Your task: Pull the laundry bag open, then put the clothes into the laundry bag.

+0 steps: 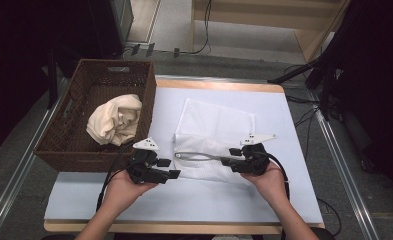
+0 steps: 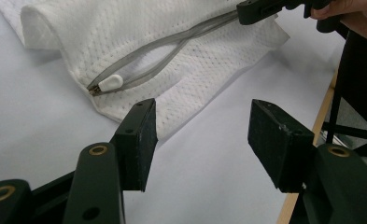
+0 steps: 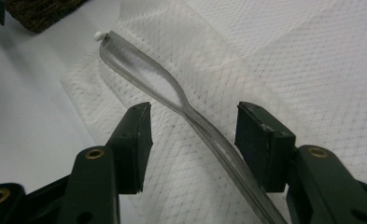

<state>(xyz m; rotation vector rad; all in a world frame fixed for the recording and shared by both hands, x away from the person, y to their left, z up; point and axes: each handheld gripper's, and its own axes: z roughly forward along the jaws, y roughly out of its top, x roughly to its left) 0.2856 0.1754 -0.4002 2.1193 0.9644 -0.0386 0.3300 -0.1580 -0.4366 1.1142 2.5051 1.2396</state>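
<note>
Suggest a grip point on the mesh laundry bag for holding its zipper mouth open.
Probably the upper zipper edge of the mesh laundry bag, where the two zipper tapes bow apart near the white pull. Come from the near side with one jaw slipped into the gap; elsewhere the tapes lie flat together. The right gripper already straddles the zipper, jaws open.

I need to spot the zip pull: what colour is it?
White, on a grey zip; the zip pull shows best in the left gripper view.

What we count on the table

We see one white mesh bag [image 1: 211,135], one wicker basket [image 1: 79,145], one cream cloth [image 1: 115,120], and two grippers [image 1: 170,168] [image 1: 228,156].
</note>
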